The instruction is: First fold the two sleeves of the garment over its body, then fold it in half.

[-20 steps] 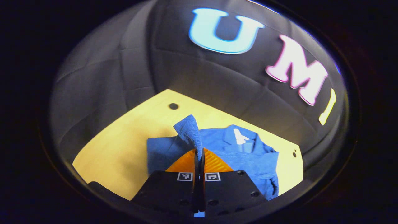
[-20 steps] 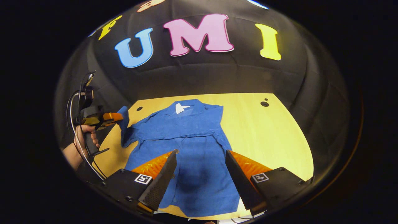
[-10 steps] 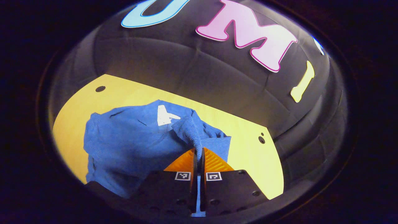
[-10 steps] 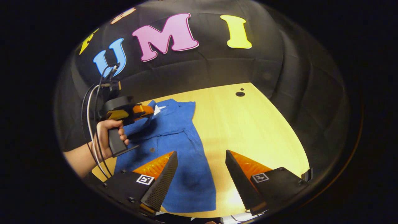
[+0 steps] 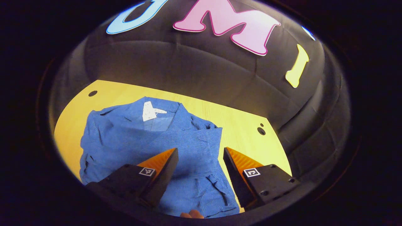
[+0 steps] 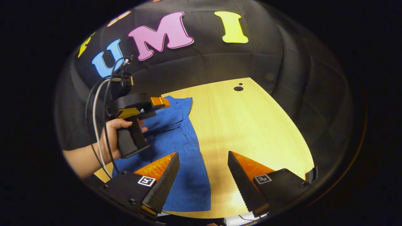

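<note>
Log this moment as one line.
left gripper: open over shirt | right gripper: open, idle | sleeve: on body | table

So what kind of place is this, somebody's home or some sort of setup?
Most likely a staged recording booth, not a home: padded black cloth wall wraps a bare light wooden table, a single blue shirt lies on it, and a hand holds a cabled left claw.
</note>
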{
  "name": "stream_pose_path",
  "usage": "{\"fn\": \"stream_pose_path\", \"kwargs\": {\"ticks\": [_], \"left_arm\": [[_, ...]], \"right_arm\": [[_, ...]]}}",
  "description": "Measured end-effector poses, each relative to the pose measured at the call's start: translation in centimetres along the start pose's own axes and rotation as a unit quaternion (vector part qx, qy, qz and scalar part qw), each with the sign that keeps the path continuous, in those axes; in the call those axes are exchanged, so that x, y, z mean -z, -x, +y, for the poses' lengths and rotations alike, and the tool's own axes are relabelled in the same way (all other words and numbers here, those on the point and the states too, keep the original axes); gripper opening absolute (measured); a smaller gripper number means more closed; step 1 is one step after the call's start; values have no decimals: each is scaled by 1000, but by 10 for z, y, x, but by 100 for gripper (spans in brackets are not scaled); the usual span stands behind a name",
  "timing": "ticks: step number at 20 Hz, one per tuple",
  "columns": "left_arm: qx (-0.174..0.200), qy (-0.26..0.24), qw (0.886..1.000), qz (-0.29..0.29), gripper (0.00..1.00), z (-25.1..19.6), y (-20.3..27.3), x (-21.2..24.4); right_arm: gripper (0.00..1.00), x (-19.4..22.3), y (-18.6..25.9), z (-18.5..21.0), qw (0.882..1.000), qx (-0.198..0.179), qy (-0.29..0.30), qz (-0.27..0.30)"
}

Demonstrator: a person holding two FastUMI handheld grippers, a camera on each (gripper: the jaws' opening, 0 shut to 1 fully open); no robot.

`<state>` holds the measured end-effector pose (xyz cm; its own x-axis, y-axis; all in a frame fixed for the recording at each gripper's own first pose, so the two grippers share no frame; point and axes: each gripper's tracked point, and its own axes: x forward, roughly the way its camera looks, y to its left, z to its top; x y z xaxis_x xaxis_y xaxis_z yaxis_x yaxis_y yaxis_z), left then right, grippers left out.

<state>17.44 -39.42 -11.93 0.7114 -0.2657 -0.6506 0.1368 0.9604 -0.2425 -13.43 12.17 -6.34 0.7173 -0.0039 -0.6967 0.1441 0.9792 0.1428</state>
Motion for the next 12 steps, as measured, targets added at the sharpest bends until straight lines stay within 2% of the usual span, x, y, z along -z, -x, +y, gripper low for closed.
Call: {"fn": "stream_pose_path", "kwargs": {"ticks": [4,7,9,12], "left_arm": [[-25,-66,997,-11,85,53,85,30],[-50,-117,992,17,84,106,149,77],[-68,-121,989,45,84,140,188,112],[-103,-86,988,80,84,188,236,169]], "right_arm": [[99,36,-8,16,999,-11,22,31],[99,73,-11,11,997,4,39,71],[99,91,-9,2,995,19,34,89],[99,117,-7,-7,992,38,23,118]]}}
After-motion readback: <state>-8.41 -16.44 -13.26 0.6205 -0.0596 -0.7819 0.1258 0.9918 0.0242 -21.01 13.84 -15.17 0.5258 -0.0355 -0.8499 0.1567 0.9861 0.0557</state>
